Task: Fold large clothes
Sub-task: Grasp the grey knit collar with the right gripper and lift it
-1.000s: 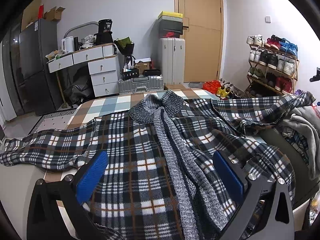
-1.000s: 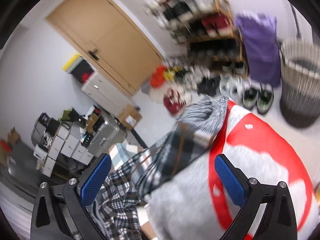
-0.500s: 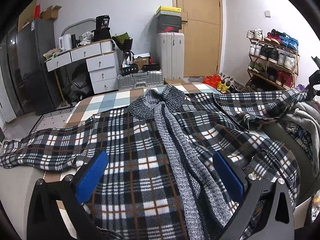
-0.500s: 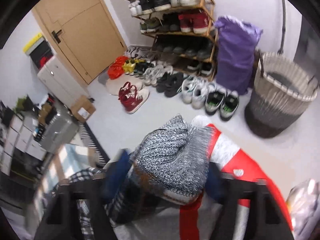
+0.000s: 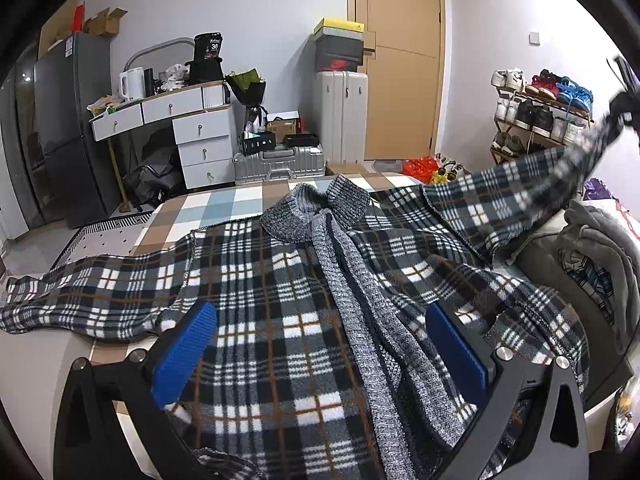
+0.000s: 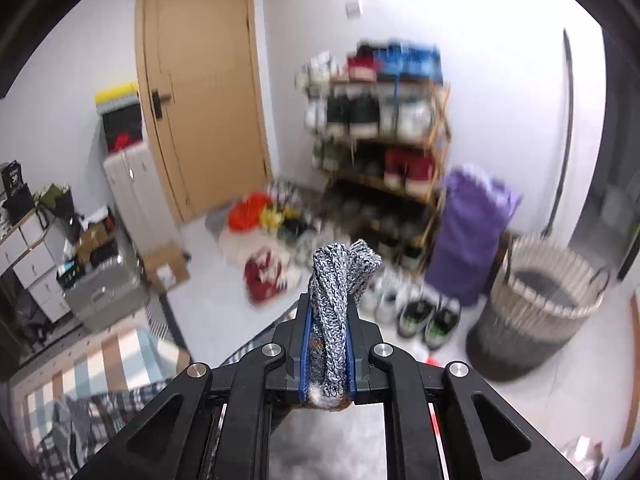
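Note:
A large plaid jacket [image 5: 256, 292] with a grey knit collar and front band lies spread face up on the bed. My left gripper [image 5: 320, 344] is open above its lower front, blue pads on either side of the knit band. My right gripper [image 6: 328, 320] is shut on the grey knit cuff [image 6: 340, 276] of the jacket's right sleeve. In the left wrist view that sleeve [image 5: 520, 188] is lifted up and out to the right, off the bed. The left sleeve [image 5: 80, 296] lies flat toward the left.
A checked bedspread [image 5: 224, 208] covers the bed. A pile of grey clothes [image 5: 592, 248] sits at the bed's right edge. Beyond are a shoe rack [image 6: 380, 128], a purple bag [image 6: 472, 232], a woven basket [image 6: 536, 304], a desk with drawers [image 5: 180, 128] and suitcases [image 5: 280, 160].
My right gripper closed on the sleeve cuff and raised it, so the right sleeve now hangs stretched in the air. The left gripper has barely moved.

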The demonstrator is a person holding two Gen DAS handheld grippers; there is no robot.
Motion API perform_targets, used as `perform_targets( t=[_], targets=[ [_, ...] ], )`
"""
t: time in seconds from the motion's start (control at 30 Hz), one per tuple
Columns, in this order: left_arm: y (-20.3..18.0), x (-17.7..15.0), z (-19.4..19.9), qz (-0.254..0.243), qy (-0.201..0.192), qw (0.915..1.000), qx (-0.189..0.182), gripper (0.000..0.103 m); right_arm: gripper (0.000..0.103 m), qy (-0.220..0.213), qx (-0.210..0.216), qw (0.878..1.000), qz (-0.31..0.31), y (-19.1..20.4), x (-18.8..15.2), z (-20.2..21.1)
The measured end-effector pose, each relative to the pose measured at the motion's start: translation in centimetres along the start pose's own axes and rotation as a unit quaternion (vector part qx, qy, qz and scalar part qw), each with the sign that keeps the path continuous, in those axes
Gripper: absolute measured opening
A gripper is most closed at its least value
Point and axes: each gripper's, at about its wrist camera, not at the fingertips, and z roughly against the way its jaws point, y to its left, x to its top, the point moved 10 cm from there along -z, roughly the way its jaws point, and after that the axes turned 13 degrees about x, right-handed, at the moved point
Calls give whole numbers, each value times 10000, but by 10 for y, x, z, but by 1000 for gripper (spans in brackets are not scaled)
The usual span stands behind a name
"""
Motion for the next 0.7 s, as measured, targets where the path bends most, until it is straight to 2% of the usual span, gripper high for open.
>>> perform_targets(
  t=[0.17, 0.33, 0.37, 0.47, 0.5, 0.53, 0.57, 0.7],
  targets=[
    [10, 2, 2, 27, -79, 10000, 47, 102, 13, -685, -191, 9954, 638, 54, 55, 37],
    [34, 6, 3, 370, -89, 9993, 26, 102, 13, -572, -90, 9952, 783, 100, 66, 43],
    [42, 8, 3, 469, -92, 9989, 42, 102, 13, -593, 252, 9937, 915, 140, 65, 50],
    [64, 12, 4, 773, -98, 9969, 147, 102, 13, -532, 740, 9886, 1202, 204, 50, 58],
    [72, 13, 4, 876, -100, 9959, 185, 102, 13, -532, 740, 9886, 1202, 204, 50, 58],
    [79, 13, 6, 988, -112, 9948, 221, 102, 13, -506, 876, 9868, 1261, 220, 44, 60],
    [88, 13, 8, 1107, -120, 9935, 254, 102, 13, -472, 1229, 9801, 1483, 265, 27, 67],
    [113, 10, 12, 1430, -134, 9890, 341, 102, 13, -242, 2049, 9637, 1697, 356, -22, 76]
  ],
)
